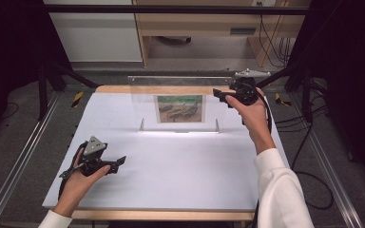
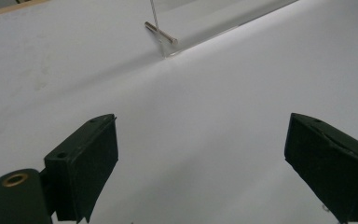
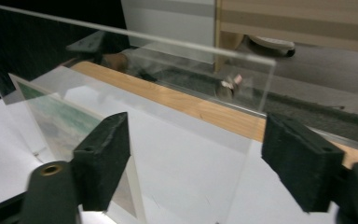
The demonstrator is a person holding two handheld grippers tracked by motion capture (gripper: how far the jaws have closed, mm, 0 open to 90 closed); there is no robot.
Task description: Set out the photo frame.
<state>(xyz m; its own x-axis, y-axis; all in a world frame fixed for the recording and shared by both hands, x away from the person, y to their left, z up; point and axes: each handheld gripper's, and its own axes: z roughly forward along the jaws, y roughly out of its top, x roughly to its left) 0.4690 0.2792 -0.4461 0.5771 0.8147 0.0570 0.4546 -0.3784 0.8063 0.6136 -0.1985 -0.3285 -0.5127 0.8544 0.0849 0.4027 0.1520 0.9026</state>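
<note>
Toward the far edge of the white surface stands a clear acrylic photo stand, upright, its long axis running parallel to that far edge. A small landscape picture sits in the middle of the panel. Two short metal pins serve as feet at the base; one foot pin is seen in the left gripper view.

Right hand-held gripper: positioned at the panel's right-hand end, near the far right corner of the surface, pointing along the panel toward the left. Its jaws stand wide apart. In the right gripper view the panel's end edge lies between the two jaws, with the pads clear of the acrylic on both sides. Nothing is held.

Left hand-held gripper: resting low near the near left corner of the surface, well apart from the stand. Its jaws are spread wide over bare surface and hold nothing.

Governing relation: the stand lies directly ahead of the right hand-held gripper, thin edge presented to the jaws, faces toward the pads. The right hand is much the nearer of the two. Judgement: closing on the panel end requires no more than a squeeze; any approach by the left would mean crossing most of the surface diagonally
</note>
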